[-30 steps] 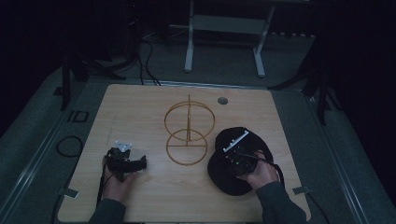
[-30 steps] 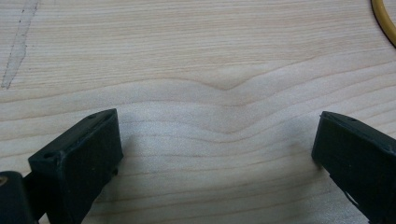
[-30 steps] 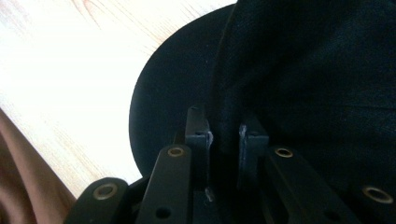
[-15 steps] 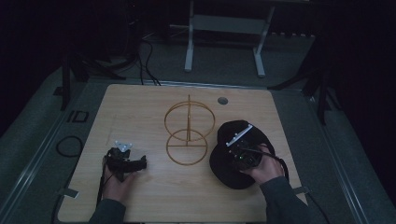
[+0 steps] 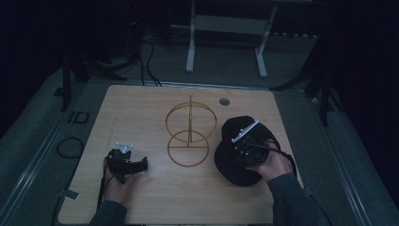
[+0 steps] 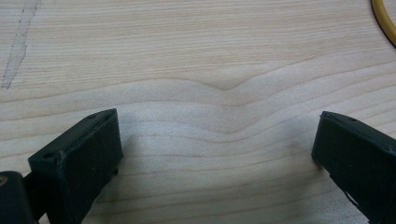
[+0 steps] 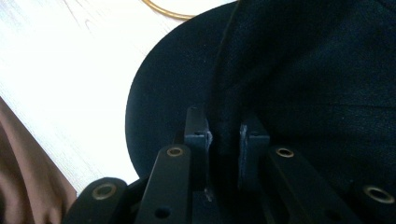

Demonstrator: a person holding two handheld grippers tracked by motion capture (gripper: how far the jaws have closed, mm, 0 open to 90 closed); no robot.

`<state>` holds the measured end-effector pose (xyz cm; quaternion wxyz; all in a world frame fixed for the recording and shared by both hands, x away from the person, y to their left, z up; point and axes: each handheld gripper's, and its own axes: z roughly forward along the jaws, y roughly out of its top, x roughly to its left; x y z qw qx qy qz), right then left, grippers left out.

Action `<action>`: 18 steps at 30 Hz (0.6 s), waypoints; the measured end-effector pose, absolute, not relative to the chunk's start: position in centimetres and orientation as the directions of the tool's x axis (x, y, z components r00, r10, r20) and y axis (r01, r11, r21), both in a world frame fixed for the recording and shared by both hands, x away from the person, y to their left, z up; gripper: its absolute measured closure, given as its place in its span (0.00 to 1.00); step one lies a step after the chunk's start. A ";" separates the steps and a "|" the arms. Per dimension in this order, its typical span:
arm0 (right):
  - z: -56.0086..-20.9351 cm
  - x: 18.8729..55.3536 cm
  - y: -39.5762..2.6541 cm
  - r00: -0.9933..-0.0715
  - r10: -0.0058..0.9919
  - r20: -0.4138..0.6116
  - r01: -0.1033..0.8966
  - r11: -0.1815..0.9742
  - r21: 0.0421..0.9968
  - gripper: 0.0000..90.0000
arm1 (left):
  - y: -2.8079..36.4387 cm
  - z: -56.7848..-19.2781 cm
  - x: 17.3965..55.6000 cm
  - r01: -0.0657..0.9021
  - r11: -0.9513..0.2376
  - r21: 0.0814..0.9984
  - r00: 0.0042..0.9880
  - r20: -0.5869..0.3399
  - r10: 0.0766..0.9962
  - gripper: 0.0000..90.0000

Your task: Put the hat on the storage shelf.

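A black cap [image 5: 231,160] lies on the right side of the wooden table [image 5: 141,108], next to a gold wire stand [image 5: 189,134] made of two rings on a post. My right gripper [image 5: 247,147] rests on top of the cap. In the right gripper view its jaws pinch a fold of the cap [image 7: 303,79] where the brim meets the crown, and the right gripper [image 7: 224,133] is shut on it. My left gripper [image 5: 136,165] lies on the table at the front left, held by a hand. The left gripper [image 6: 217,144] is open over bare wood.
A small round hole [image 5: 224,101] sits in the table near its far edge. A metal frame's legs [image 5: 190,47] stand on the floor beyond the table. Cables [image 5: 70,148] lie on the floor at the left. The stand's lower ring [image 6: 385,23] shows at the left gripper view's top right.
My right gripper and the hand have shifted a little toward the far right with the cap, which has moved slightly with them. The left gripper has stayed where it was.
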<state>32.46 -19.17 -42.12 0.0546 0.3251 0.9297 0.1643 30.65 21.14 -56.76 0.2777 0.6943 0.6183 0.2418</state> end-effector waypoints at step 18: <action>-38.6 32.9 -19.3 -0.787 0.616 -0.037 0.567 0.745 0.352 0.87 | 21.1 -56.8 30.6 0.725 -0.083 0.683 0.120 -0.006 0.993 0.01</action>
